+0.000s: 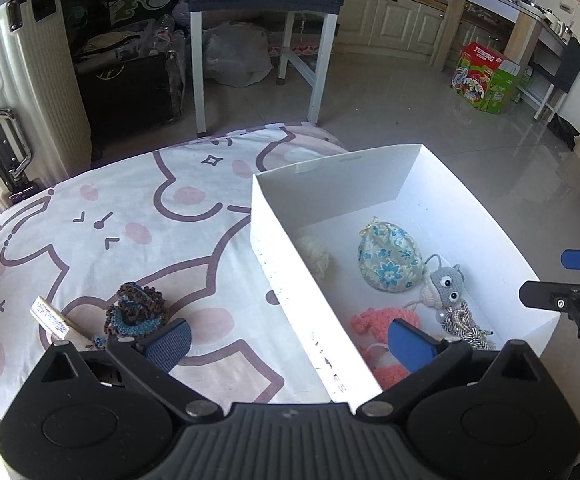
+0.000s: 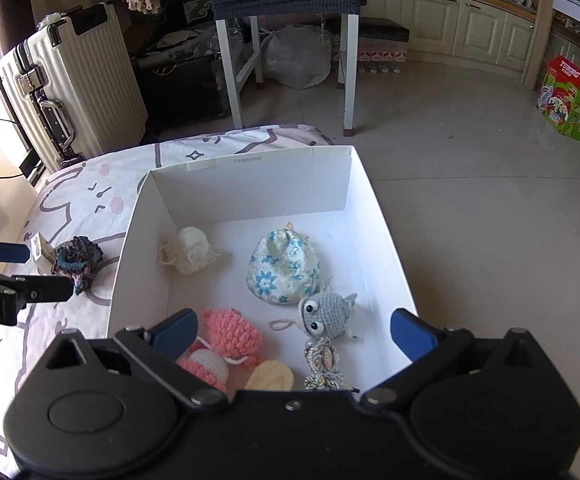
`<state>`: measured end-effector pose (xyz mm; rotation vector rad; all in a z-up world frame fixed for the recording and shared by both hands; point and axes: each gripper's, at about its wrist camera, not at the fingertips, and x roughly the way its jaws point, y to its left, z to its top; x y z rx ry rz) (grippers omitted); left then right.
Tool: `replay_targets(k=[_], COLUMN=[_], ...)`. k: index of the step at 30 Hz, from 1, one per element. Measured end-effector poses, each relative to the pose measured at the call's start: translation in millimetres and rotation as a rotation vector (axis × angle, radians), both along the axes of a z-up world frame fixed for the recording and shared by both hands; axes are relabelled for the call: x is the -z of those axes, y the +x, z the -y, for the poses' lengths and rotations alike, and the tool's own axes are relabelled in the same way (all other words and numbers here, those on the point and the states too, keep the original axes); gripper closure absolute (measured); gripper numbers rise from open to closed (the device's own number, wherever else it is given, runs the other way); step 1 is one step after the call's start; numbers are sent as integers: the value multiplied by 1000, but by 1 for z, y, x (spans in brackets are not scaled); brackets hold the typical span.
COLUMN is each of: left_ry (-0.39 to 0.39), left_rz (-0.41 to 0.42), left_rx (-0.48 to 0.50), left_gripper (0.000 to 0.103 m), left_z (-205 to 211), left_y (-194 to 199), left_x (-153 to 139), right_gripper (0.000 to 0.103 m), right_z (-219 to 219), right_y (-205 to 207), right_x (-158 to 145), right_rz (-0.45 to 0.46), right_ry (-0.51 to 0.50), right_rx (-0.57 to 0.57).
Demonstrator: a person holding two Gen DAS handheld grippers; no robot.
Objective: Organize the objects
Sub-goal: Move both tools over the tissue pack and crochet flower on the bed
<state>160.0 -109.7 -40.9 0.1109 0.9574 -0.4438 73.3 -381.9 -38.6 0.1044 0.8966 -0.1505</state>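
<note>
A white cardboard box (image 2: 138, 216) stands on the cartoon-print cloth (image 1: 130, 216). Inside lie a floral pouch (image 2: 284, 266), a cream yarn ball (image 2: 190, 250), a grey crochet fish (image 2: 326, 312), a pink crochet toy (image 2: 230, 332), a braided tassel (image 2: 322, 364) and a wooden oval (image 2: 270, 376). A dark brown-and-blue crochet piece (image 1: 136, 310) with a paper tag (image 1: 50, 318) rests on the cloth left of the box. My left gripper (image 1: 290, 344) is open and empty, straddling the box's left wall, its left finger beside the dark piece. My right gripper (image 2: 293, 332) hangs open and empty over the box's near end.
The cloth's far edge drops to a tiled floor (image 1: 410, 100). A cream suitcase (image 1: 18, 92) stands at the back left. White chair legs (image 1: 198, 72), a plastic bag (image 1: 238, 56) and a green carton (image 1: 486, 78) are on the floor behind.
</note>
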Motion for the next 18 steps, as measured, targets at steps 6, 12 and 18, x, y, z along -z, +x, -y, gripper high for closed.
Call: replay_targets(k=[6,12,18], left_ry=[0,4,11], left_rz=[12,25,30], left_rx=[-49,-96,-153], left_gripper=[0,0,0], left_z=[-30,-62,-96], left_y=[1,2,2], left_x=[-6,-10,-13], right_gripper=[0,0,0], right_z=[-28,-57,-83], right_y=[21,39,53], right_x=[-5,-7,-6], right_rz=[20,24,22], right_ry=[11,13,14], right_rx=[-40,-93,-140])
